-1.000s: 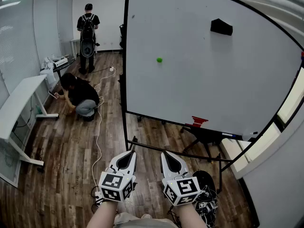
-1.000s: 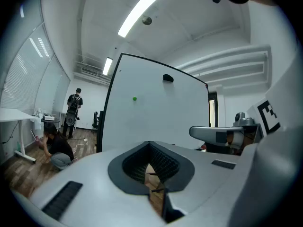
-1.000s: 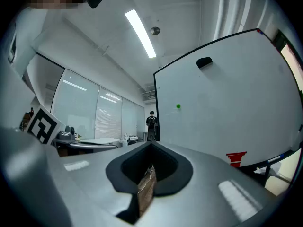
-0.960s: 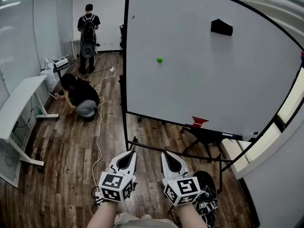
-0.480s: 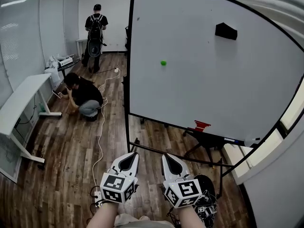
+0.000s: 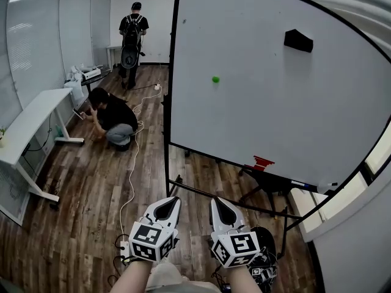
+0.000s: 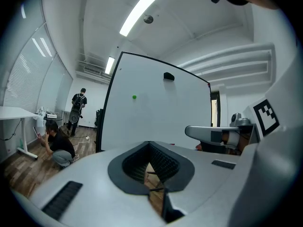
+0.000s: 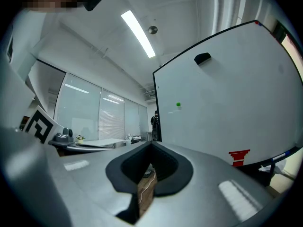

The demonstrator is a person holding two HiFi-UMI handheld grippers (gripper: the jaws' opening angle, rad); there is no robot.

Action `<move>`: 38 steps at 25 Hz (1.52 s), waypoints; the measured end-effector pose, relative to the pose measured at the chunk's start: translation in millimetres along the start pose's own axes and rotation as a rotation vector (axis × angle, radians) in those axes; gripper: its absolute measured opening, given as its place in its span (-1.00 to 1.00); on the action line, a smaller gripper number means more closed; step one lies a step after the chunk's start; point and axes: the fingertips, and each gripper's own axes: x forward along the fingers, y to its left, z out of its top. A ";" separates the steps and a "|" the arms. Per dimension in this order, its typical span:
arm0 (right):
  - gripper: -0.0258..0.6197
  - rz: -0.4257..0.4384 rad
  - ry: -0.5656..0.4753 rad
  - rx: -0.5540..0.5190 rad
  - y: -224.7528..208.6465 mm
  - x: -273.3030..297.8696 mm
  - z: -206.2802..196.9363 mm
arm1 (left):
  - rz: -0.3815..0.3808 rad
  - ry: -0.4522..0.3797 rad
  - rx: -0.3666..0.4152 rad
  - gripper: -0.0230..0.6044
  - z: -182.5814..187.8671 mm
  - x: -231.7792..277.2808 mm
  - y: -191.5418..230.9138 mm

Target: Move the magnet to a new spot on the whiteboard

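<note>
Green magnet (image 6: 215,79) sits high on the whiteboard (image 6: 275,121), well apart from the left gripper (image 6: 173,200) and right gripper (image 6: 215,201), both empty, jaws pressed together. Arriving unopened, a tip would likely shove the magnet aside or knock it off.

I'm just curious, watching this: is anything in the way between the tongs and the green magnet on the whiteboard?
Nothing visible. The left tongs and right tongs hang low before the whiteboard; only open air separates them from the green magnet.

Green magnet (image 6: 215,79), white black-framed whiteboard (image 6: 275,115)
</note>
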 end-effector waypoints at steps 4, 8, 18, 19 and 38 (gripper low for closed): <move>-0.89 0.001 0.004 -0.008 -2.0 3.4 0.1 | 0.009 0.007 -0.009 -0.91 -0.9 2.4 -0.8; -0.89 0.004 0.009 -0.013 -5.0 12.0 -0.5 | 0.006 0.007 -0.025 -0.91 -0.3 9.9 3.9; -0.89 0.010 0.016 -0.007 -31.1 66.0 -1.2 | 0.017 0.004 -0.077 -0.91 4.3 57.8 40.3; -0.89 0.011 0.014 -0.010 -34.1 73.8 -0.8 | 0.015 0.004 -0.074 -0.91 5.3 64.8 45.2; -0.89 -0.059 -0.047 -0.087 -104.7 245.3 44.9 | -0.048 0.023 0.017 -0.91 55.0 215.2 144.4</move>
